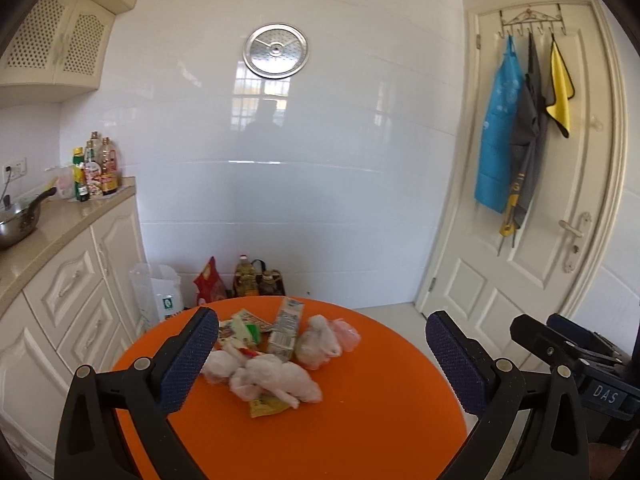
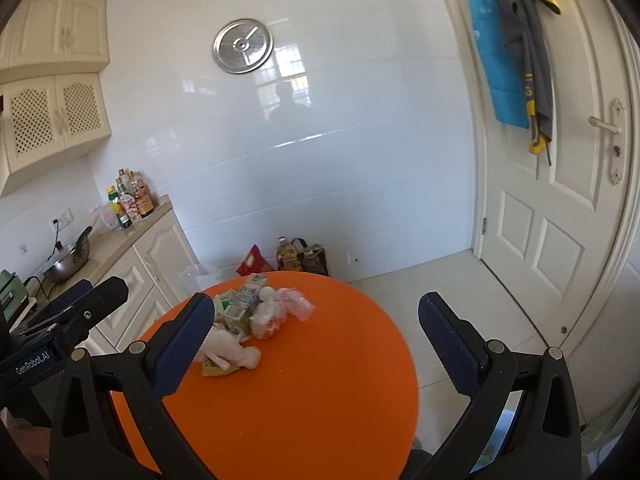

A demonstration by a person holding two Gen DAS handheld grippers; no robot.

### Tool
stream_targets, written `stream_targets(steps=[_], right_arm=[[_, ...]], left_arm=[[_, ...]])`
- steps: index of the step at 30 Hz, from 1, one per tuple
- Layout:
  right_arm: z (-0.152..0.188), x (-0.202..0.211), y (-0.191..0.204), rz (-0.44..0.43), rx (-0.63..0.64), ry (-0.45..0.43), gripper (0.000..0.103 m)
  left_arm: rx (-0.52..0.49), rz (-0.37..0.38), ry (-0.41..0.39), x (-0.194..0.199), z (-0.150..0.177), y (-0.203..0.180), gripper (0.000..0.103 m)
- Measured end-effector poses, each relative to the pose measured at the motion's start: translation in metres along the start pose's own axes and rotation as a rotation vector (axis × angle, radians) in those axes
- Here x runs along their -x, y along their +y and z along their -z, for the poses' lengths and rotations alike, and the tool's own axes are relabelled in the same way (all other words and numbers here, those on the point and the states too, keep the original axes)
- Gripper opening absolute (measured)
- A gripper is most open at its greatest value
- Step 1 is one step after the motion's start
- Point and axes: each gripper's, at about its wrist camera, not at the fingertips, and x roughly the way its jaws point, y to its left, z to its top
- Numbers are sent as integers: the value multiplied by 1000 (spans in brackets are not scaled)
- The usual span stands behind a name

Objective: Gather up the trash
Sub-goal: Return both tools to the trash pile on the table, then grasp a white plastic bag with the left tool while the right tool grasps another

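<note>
**Kitchen table, trash heap ahead of both open grippers**

White tiled wall and a cream door framed the kitchen where I worked over a round orange table (image 1: 360, 420). On its far half lay the trash pile (image 1: 276, 356): crumpled white tissues (image 1: 276, 382), a small carton (image 1: 285, 330) pointing its long axis away from me, printed wrappers (image 1: 244, 326), a pinkish plastic bag (image 1: 344, 332) and a yellow wrapper (image 1: 266, 406) at the near edge.

From the pile outward, I had the left gripper (image 1: 320, 364) hanging above the table's near side with its jaws spread as wide as they go and nothing between them; the heap sat ahead, just inside its left finger. The right gripper (image 2: 316, 348) was likewise spread and empty, but the heap lay ahead and off toward its left finger, partly hidden behind it.

I judged the left hand better lined up, so a forward and downward reach onto the nearest tissues seemed the natural opening. Loose, light pieces might scatter under the pads. No bin was visible to me.
</note>
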Motion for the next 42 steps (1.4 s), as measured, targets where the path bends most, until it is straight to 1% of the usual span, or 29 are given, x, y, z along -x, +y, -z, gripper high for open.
stream_targets(steps=[6, 9, 14, 15, 18, 22, 26, 30, 34, 37, 39, 40, 42], right_arm=[[7, -8, 44, -57, 72, 19, 103], [9, -14, 59, -77, 106, 33, 103], [16, -25, 79, -95, 144, 61, 103], [18, -28, 82, -96, 150, 68, 103], [25, -42, 88, -95, 163, 97, 103], [37, -72, 90, -105, 173, 167, 103], [52, -111, 89, -123, 184, 256, 103], [67, -153, 87, -134, 195, 340, 103], [79, -185, 87, -151, 215, 396, 103], [87, -210, 88, -180, 230, 435, 100], [91, -226, 85, -233, 215, 463, 97], [92, -234, 85, -245, 206, 476, 94], [95, -247, 85, -282, 206, 494, 93]], left_arm=[[60, -94, -10, 38, 26, 24, 102], [80, -129, 4, 48, 36, 35, 102], [120, -162, 27, 58, 48, 52, 102], [124, -162, 34, 56, 45, 53, 102], [140, -164, 54, 54, 48, 57, 102], [132, -169, 94, 33, 41, 58, 102], [146, -175, 140, 4, 36, 61, 102], [162, -185, 190, -38, 24, 70, 102], [164, -193, 235, -81, 16, 73, 102], [173, -190, 273, -115, 10, 76, 102], [178, -194, 289, -134, 7, 79, 102], [178, -196, 298, -144, 5, 80, 102], [176, -201, 314, -160, 2, 81, 102]])
